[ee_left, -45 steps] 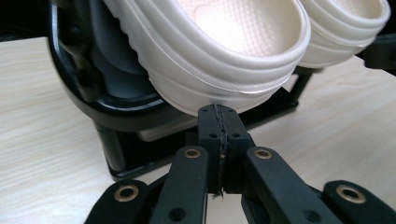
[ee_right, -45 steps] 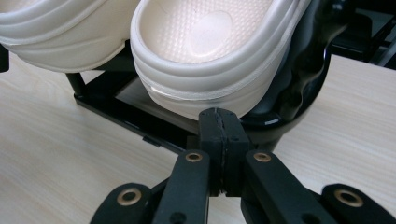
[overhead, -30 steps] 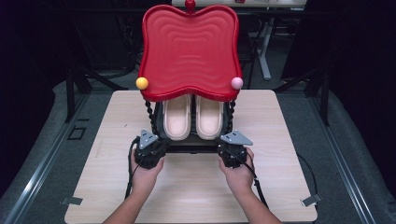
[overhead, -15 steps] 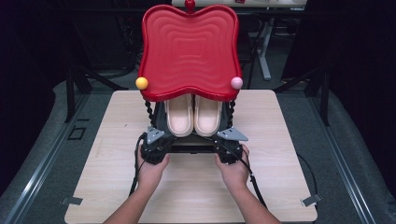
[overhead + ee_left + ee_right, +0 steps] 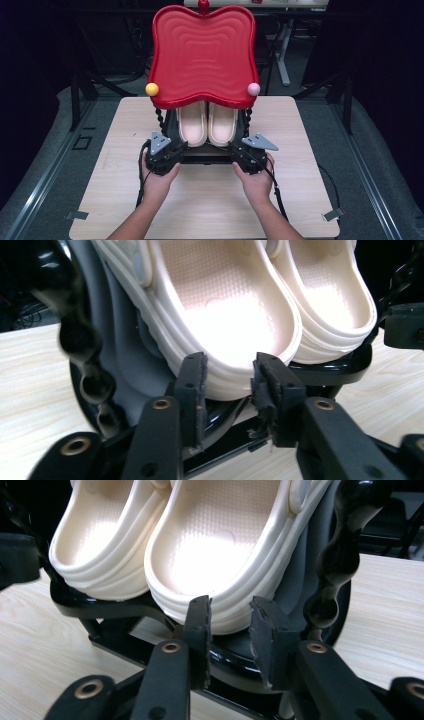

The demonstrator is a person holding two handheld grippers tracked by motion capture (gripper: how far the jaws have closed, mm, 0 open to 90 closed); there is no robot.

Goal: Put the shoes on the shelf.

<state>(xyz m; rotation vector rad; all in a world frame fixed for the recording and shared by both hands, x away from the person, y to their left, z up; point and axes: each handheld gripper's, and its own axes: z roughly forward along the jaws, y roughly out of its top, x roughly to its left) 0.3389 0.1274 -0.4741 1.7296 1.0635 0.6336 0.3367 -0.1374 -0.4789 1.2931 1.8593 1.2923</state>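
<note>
Cream clog pair (image 5: 207,125) side by side, heels toward the person, on black rack (image 5: 205,159) under red wavy-edged tray top (image 5: 202,55), mid wooden table (image 5: 300,150). Yellow ball (image 5: 152,89) and pink ball (image 5: 253,89) at tray's front corners.

Left gripper (image 5: 227,377) at rack's front left: jaws parted, straddling heel rim of left clog (image 5: 225,315), not clamped.

Right gripper (image 5: 230,615) at front right: jaws parted likewise at heel of right clog (image 5: 225,545). Contact with sole: cannot tell.

Twisted black post (image 5: 340,555) just beside right clog.
</note>
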